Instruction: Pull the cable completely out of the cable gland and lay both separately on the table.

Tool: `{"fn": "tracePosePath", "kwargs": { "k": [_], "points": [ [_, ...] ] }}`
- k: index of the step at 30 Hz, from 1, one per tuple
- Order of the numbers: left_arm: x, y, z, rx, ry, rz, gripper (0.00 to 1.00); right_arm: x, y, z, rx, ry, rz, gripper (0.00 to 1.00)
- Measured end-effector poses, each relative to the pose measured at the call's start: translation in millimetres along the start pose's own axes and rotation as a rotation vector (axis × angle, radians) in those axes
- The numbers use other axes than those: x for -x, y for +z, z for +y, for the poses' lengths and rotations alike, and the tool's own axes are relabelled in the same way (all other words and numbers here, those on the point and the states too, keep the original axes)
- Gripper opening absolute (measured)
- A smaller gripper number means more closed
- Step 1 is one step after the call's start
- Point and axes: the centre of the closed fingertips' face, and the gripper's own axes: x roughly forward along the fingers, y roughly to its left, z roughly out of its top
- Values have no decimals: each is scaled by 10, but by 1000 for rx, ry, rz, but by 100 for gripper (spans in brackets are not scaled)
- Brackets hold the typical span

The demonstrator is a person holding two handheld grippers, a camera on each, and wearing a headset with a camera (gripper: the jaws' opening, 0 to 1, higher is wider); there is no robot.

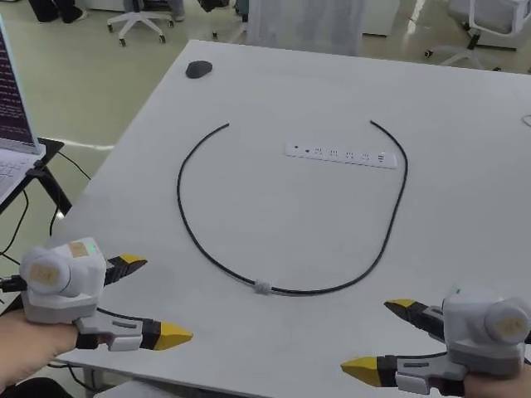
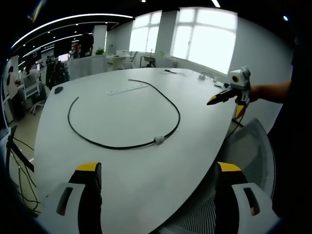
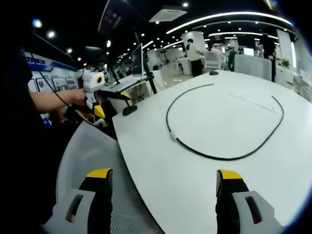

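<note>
**Jaw state.** The left gripper (image 1: 164, 298) has its jaws spread wide and holds nothing. It hovers off the near-left edge of the table (image 1: 290, 215). The right gripper (image 1: 367, 334) is also wide open and empty, off the near-right edge. Both are well apart from the work.

**Location.** The cable (image 1: 184, 217) lies flat on the table in an open U. The cable gland (image 1: 262, 287) is threaded on the near bend of the U, slightly left of centre and between the two grippers.

**Handling.** The cable looks thin, light and limp, so it will probably buckle if pushed. Move it by pulling only. Its sheath is probably smooth, so clamp it firmly just beside the gland. The gland looks small, rigid and light, and is likely to skid. Clamp it across its body with one gripper.

**Orientation.** Both cable ends point away from the person, on either side of the power strip (image 1: 342, 155). At the gland the long axis runs left to right, so pull along that line. The left leg appears shorter, so drawing the cable out to the right should leave less length to pass through.
</note>
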Motion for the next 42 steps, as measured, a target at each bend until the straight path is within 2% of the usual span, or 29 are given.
{"fn": "tracePosePath", "kwargs": {
  "k": [9,16,19,25,32,36,42],
  "points": [
    [-9,-14,48,7,-12,11,93,-142,65,7,16,-3,16,87],
    [42,-33,88,10,-17,-3,92,-277,122,64,45,11,25,86],
    [69,-14,106,15,-11,-15,92,-311,154,46,45,6,20,86],
    [113,-42,145,2,-8,-13,93,-409,206,2,45,-3,26,86],
    [75,-131,215,10,-17,11,93,-565,297,-14,54,-10,48,85],
    [16,-177,238,6,-41,27,92,-711,366,14,66,0,65,84],
    [-47,-162,260,-17,-68,24,92,-889,423,-1,85,4,91,83]
  ]
}}
